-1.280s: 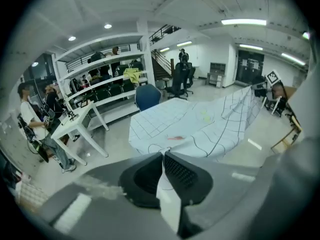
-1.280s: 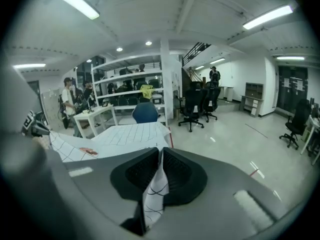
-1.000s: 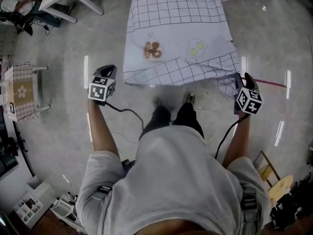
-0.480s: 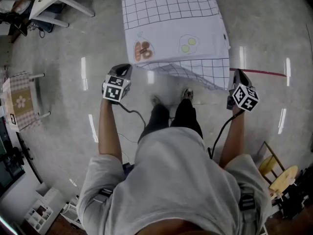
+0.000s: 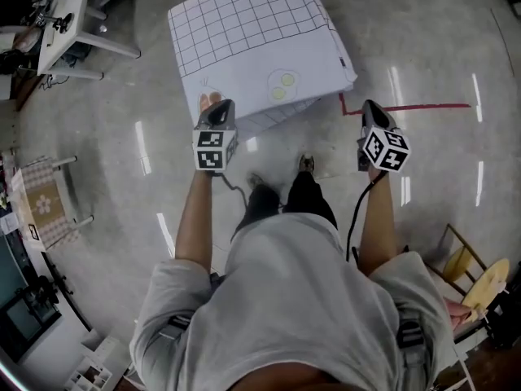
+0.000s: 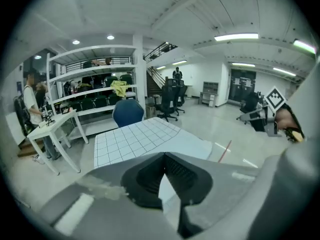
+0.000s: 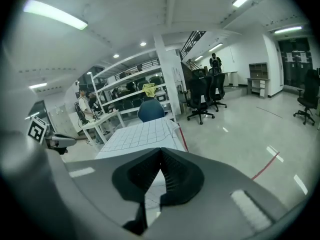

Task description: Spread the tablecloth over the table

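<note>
Tablecloth [image 5: 252, 39]: lying draped over the bench, which is hidden under it, on the far side of the person; the black grid is covering the far part, and a plain white band with a pair of small green rounds is running across nearer.
Near edge of cloth: hanging down toward the person, a strip of grid showing along the hem; the right corner is falling loose near a red tape line [image 5: 407, 107] on the floor.
Left gripper [image 5: 220, 106]: pointing away from the person, its tip showing over the near-left edge of the cloth in the head view; whether it is touching the cloth I cannot tell.
Left gripper jaws: clenched, tips meeting, nothing showing between them in the left gripper view; the cloth is showing beyond.
Right gripper [image 5: 370, 106]: hanging over bare floor to the right of the cloth, just beside the tape line, clear of the fabric.
Right gripper jaws: clenched together and holding nothing in the right gripper view.
Blue chair [image 6: 127, 113]: standing at the far end of the bench.
White desk [image 6: 50, 126]: standing far left, a person beside it.
</note>
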Tool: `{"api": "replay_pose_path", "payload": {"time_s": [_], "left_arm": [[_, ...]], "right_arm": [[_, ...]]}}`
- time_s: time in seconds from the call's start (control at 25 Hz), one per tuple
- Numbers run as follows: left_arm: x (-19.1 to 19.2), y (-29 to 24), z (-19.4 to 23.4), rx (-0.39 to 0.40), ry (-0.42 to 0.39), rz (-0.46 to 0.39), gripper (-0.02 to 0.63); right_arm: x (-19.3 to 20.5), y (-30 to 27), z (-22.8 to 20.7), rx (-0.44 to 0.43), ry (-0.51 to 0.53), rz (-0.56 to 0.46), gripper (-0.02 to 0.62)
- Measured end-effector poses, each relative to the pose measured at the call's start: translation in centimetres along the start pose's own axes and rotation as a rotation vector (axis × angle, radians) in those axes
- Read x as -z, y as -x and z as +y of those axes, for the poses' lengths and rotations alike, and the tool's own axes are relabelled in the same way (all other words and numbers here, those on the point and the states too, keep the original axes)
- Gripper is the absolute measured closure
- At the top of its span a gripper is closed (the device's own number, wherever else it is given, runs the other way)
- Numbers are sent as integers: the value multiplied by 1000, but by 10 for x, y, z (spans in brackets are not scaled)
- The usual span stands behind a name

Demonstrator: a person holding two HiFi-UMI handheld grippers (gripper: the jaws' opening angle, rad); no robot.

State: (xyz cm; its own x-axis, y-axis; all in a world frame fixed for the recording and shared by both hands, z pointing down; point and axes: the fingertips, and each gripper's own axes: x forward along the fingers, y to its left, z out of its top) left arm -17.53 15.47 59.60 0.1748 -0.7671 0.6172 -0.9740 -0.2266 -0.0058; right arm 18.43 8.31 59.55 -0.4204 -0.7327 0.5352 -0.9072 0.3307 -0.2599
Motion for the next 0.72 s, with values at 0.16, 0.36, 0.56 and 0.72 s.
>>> {"api": "replay_pose_path", "payload": {"time_s": [0.16, 0.36, 0.56, 0.72], "left_arm": [[-19, -8, -12, -34, 20, -36, 584], [-46, -14, -17, -62, 75, -66, 584], [-55, -46, -9, -107, 105, -107, 584], [-72, -94, -6, -57, 100, -102, 584]], "right_arm": [[-22, -17, 3, -57, 45, -6, 588], [-56, -40, 3, -109, 96, -12, 588], [-73, -81, 5, -130, 131, 5, 588], [-85, -127, 3, -116, 178, 56, 589]]}}
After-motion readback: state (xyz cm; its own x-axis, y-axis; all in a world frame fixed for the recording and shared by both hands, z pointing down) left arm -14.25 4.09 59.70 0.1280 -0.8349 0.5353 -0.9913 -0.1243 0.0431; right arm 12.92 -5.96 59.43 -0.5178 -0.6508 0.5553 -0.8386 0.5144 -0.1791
